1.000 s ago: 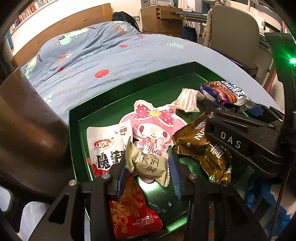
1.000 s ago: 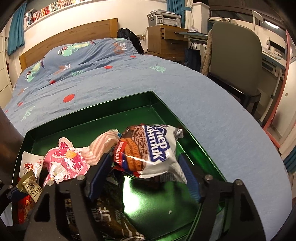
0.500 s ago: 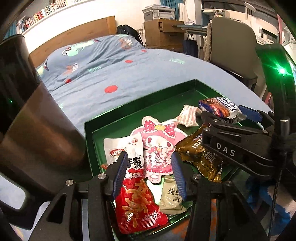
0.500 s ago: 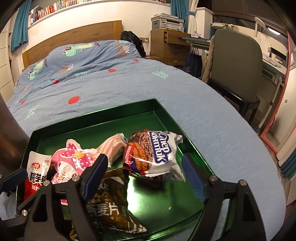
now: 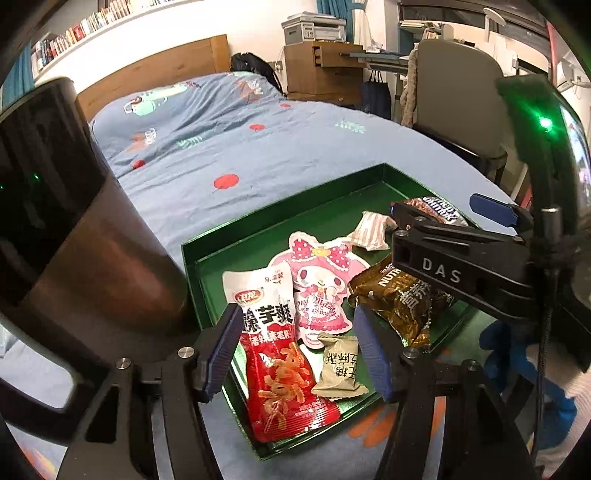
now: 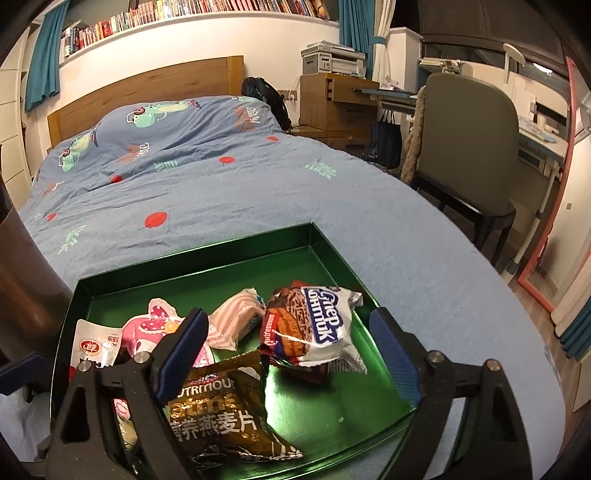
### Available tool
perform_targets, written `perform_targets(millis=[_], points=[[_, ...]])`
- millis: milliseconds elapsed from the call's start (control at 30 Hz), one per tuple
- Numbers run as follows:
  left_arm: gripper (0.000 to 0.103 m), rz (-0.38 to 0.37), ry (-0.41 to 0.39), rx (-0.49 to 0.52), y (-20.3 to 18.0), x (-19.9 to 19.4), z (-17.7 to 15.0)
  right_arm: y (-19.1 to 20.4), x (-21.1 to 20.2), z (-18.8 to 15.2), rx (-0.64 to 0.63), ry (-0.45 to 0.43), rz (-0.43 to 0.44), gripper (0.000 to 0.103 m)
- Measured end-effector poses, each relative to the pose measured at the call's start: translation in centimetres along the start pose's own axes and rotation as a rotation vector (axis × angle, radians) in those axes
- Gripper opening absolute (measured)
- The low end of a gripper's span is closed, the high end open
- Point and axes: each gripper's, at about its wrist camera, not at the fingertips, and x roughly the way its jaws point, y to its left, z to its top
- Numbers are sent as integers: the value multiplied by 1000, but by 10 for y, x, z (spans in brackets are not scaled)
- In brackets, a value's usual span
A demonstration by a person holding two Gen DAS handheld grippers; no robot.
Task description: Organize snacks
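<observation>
Change: a second ago the left tongs (image 5: 295, 350) pinched the small beige packet (image 5: 341, 369) and the right tongs (image 6: 291, 354) flanked the silver-and-blue cookie pack (image 6: 314, 328); both packs now lie loose in the tray and both tongs sit higher above it.
Left tongs: jaws opening, blue pads apart, nothing pressed between them; the red-and-white snack bag (image 5: 273, 354) and the beige packet show through the gap, lying on the tray floor below.
Right tongs: jaws wide apart and empty, above the near half of the tray; the cookie pack lies between and beyond the pads, untouched.
Tray: dark green tray (image 6: 192, 251) with low walls, resting on the bed's blue patterned duvet (image 6: 229, 192); its far half is bare.
Left side of tray: the red-and-white bag along the left wall, the beige packet just beside its lower right.
Middle: pink My Melody cartoon pouch (image 5: 317, 284), partly overlapped by the red-and-white bag; a pink-and-white striped packet (image 6: 236, 321) behind it.
Right side: brown-and-gold oatmeal bag (image 6: 221, 410) at the near edge, the cookie pack just behind it near the right wall.
Surroundings: grey chair (image 6: 469, 147) beside the bed, wooden headboard (image 6: 147, 88) and a shelf of books (image 6: 199, 11) behind.
</observation>
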Motion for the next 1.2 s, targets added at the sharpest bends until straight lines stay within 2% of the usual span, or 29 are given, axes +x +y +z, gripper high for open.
perform_targets(millis=[367, 633, 700, 800, 967, 1200], points=[[57, 2, -72, -4, 11, -56, 2, -8, -44, 23, 26, -104, -36, 103], [62, 30, -119, -12, 27, -104, -16, 13, -93, 37, 5, -217, 33, 103], [73, 52, -131, 4, 36, -118, -26, 22, -105, 41, -8, -254, 57, 103], [76, 80, -135, -13, 56, -133, -40, 31, -117, 47, -11, -280, 97, 103], [82, 137, -114, -78, 99, -151, -68, 45, -126, 42, 4, -215, 163, 103], [82, 216, -81, -188, 154, -167, -115, 93, -148, -15, -110, -64, 240, 103]])
